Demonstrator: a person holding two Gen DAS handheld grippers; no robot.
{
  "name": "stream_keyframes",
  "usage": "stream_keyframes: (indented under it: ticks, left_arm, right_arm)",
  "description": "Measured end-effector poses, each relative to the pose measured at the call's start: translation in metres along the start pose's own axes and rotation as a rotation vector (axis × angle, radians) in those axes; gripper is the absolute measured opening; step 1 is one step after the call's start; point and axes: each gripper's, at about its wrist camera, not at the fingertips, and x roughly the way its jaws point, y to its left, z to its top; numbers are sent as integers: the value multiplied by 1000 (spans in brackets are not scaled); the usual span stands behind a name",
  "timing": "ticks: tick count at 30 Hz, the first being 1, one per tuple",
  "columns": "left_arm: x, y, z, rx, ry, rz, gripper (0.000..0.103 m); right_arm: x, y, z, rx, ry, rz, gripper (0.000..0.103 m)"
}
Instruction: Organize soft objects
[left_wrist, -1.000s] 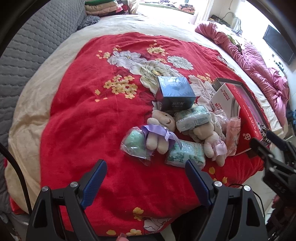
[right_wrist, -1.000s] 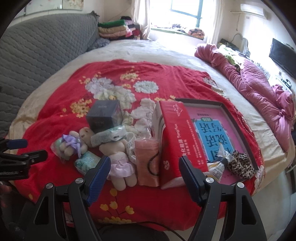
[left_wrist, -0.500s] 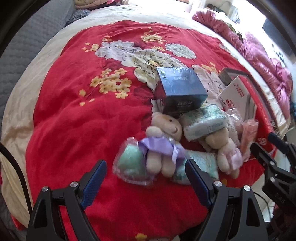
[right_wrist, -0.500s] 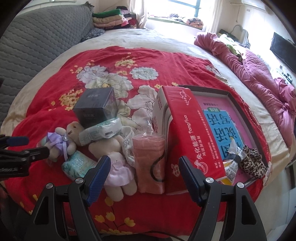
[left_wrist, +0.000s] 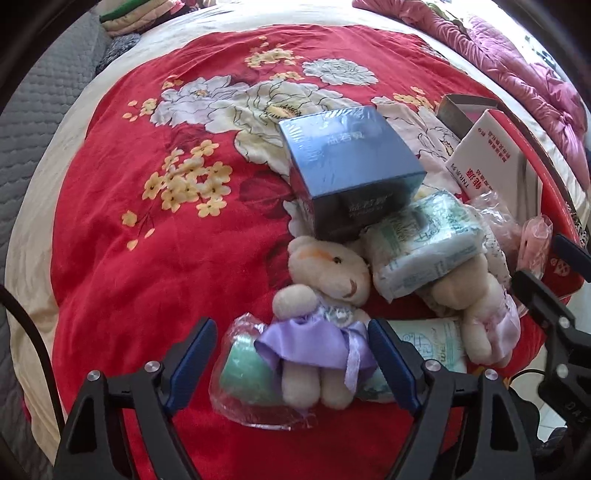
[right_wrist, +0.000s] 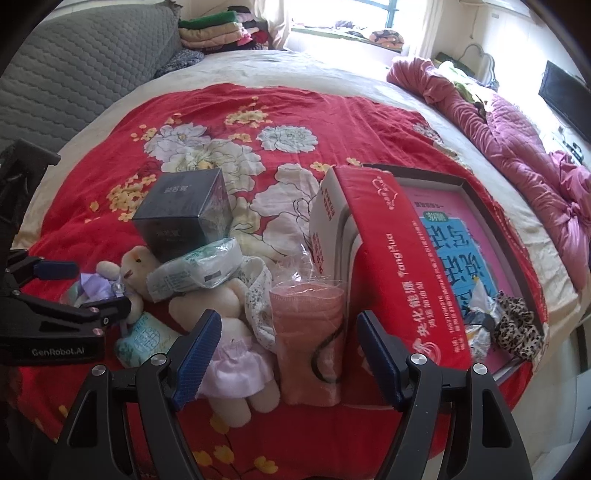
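Both grippers low (jaws wide), left gripper (left_wrist: 291, 354) w/ bear (left_wrist: 317, 314)

Blue box (left_wrist: 351, 166) blocks beyond; red blanket (left_wrist: 147, 258) leftward lies bare.

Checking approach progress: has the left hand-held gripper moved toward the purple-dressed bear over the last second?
Yes. The left hand-held gripper has come forward and down: the purple-dressed bear, lying unmoved by the blue box, now sits between its open fingers.

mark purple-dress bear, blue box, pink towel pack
purple-dress bear (left_wrist: 325, 273), left wrist view, on its head.
blue box (left_wrist: 347, 155), left wrist view, on its top face.
pink towel pack (right_wrist: 308, 332), right wrist view, on its front.
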Motion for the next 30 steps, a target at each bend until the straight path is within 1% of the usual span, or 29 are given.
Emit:
stream_keyframes:
  ticks: [2, 4, 5, 6, 7, 8, 10, 12, 16, 18, 19, 21, 23, 26, 30]
  left_arm:
    - [1, -1, 3, 12, 4, -7, 79]
    - [2, -3, 6, 20, 8, -15, 76]
    - [2, -4, 7, 24, 7, -16, 74]
    - [3, -5, 8, 29, 8, -19, 70]
    - [3, -6, 9, 33, 8, -23, 68]
    - [4, -7, 9, 40, 12, -31, 65]
    - [5, -9, 10, 47, 17, -46, 58]
    - [7, -11, 11, 55, 18, -65, 52]
    - [12, -11, 16, 58, 41, -106, 47]
    - [15, -5, 19, 37, 58, -147, 42]
    - [16, -2, 21, 25, 64, -167, 41]
    - [17, 4, 24, 5, 76, -199, 34]
    - [13, 8, 26, -12, 80, -222, 33]
    - [2, 12, 24, -41, 56, -246, 33]
    - [-14, 14, 20, -55, 24, -252, 33]
  right_arm:
    - [5, 2, 1, 4, 6, -16, 71]
    - [10, 1, 2, 10, 14, -29, 61]
    - [12, 0, 2, 16, 21, -35, 58]
    - [14, -1, 2, 23, 25, -40, 52]
    - [17, -3, 3, 28, 28, -53, 43]
    - [18, -4, 3, 33, 28, -56, 40]
    - [18, -10, 3, 59, 21, -30, 38]
    - [12, -16, 3, 82, 5, -9, 37]
    - [-6, -26, 5, 114, -43, 26, 37]
    - [-14, -33, 6, 135, -59, 48, 37]
    - [-17, -34, 6, 139, -63, 54, 37]
    - [-23, -37, 7, 146, -73, 68, 37]
    - [-26, -40, 7, 152, -78, 81, 37]
    - [-34, -44, 7, 166, -99, 102, 37]
    - [-43, -51, 8, 180, -127, 130, 37]
